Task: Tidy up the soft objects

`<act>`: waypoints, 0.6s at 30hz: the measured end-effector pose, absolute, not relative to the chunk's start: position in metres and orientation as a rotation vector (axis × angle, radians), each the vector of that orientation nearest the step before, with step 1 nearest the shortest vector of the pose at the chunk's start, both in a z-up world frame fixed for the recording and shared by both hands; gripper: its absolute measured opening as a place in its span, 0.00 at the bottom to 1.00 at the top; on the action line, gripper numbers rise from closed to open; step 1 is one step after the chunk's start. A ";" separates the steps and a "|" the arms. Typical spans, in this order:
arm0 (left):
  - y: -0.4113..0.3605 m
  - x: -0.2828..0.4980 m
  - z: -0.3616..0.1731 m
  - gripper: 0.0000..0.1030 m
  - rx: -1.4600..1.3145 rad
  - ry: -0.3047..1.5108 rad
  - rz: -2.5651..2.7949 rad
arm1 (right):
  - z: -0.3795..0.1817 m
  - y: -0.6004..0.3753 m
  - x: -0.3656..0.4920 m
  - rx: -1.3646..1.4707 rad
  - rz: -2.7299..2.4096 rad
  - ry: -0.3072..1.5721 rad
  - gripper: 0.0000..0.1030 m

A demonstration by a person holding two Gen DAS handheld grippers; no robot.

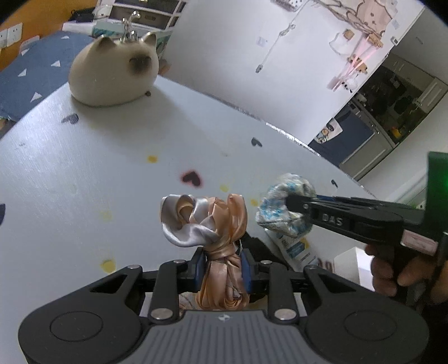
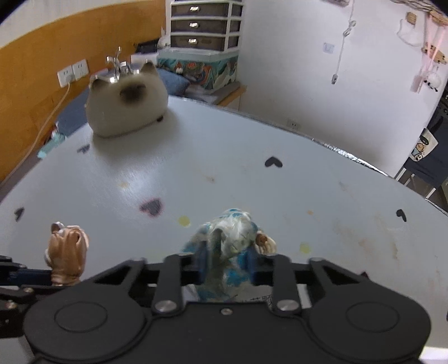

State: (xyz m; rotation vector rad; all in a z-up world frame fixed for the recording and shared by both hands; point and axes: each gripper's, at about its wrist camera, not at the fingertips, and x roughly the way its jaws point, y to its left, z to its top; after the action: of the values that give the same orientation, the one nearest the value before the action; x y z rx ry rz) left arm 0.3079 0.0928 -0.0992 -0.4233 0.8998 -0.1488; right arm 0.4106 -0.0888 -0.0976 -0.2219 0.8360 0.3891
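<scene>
Satin scrunchie [image 1: 208, 224] pinched by left gripper [image 1: 222, 268]; right gripper [image 2: 226, 266] pinches 1 blue-white scrunchie [image 2: 232, 235].

Counts: 2 scrunchies – 1 peach/silver satin scrunchie [image 1: 207, 224], 1 blue-white scrunchie [image 1: 285, 207]. 1 cat plush [image 1: 114, 75]. 2 grippers – left gripper [image 1: 222, 268], right gripper [image 2: 226, 268]. 1 table [image 1: 84, 173]. 1 drawer unit [image 2: 205, 25].

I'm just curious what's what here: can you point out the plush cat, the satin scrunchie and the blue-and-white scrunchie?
plush cat [image 2: 126, 109]: right wrist view, its body.
satin scrunchie [image 1: 221, 224]: left wrist view, peach folds above the pads.
blue-and-white scrunchie [image 2: 232, 238]: right wrist view, its fluffy top.
</scene>
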 end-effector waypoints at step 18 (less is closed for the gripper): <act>0.085 0.266 -0.058 0.27 -0.381 0.787 -0.198 | -0.036 -0.114 0.332 -0.062 0.347 0.716 0.17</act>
State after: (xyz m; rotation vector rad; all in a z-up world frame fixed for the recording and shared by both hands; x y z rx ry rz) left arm 0.2658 0.0854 -0.0585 -0.3808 0.7865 -0.1978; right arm 0.3319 -0.1144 -0.0358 -0.0618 0.7161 0.3470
